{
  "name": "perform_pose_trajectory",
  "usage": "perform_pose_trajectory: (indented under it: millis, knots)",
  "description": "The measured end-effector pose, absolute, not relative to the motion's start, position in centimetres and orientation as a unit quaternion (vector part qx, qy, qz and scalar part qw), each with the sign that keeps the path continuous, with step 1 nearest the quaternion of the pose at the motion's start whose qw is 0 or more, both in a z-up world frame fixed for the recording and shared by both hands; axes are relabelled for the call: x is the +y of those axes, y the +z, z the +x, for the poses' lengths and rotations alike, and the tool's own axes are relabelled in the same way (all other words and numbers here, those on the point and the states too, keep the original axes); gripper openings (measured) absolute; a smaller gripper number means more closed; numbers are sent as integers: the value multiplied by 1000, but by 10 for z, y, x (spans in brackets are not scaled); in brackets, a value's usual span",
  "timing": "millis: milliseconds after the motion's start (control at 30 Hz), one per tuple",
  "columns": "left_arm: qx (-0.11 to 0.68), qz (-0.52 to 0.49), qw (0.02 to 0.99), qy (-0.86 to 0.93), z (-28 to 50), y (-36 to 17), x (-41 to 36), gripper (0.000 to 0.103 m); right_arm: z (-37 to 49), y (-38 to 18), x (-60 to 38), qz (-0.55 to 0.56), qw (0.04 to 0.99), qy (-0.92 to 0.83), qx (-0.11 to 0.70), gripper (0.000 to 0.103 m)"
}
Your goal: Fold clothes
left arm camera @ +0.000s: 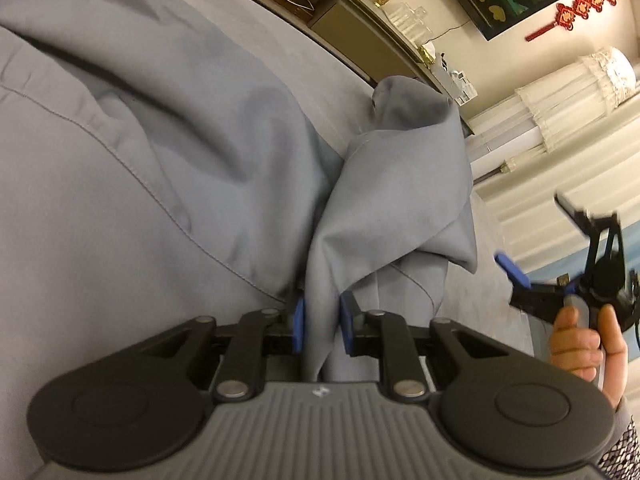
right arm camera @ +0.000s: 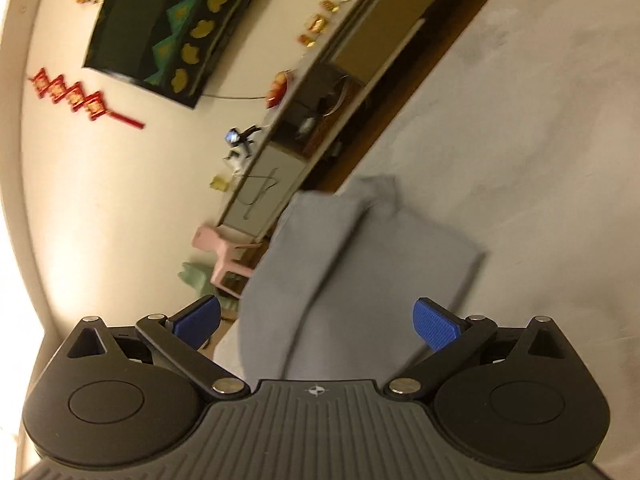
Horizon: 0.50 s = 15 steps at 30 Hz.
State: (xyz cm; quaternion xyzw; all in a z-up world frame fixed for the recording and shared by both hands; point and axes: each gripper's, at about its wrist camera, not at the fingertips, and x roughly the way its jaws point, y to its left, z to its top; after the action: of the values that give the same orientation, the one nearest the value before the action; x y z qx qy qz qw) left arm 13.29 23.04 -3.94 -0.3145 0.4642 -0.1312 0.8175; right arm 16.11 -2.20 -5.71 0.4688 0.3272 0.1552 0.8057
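Your left gripper (left arm camera: 322, 326): jaws nearly closed, pinching a bunched fold of the grey cotton garment (left arm camera: 168, 152) | garment spreads from 12 to 9 o'clock over the grey bed surface (left arm camera: 304, 52) | your right gripper (right arm camera: 316, 322): jaws wide apart, holding nothing, above the garment.
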Motion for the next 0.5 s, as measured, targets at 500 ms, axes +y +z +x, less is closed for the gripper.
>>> perform_pose_trajectory:
  millis: [500]
  knots:
    - [427,-147,877,-166,129,-19,176,57,142,-84,18,471,788,129,375,102]
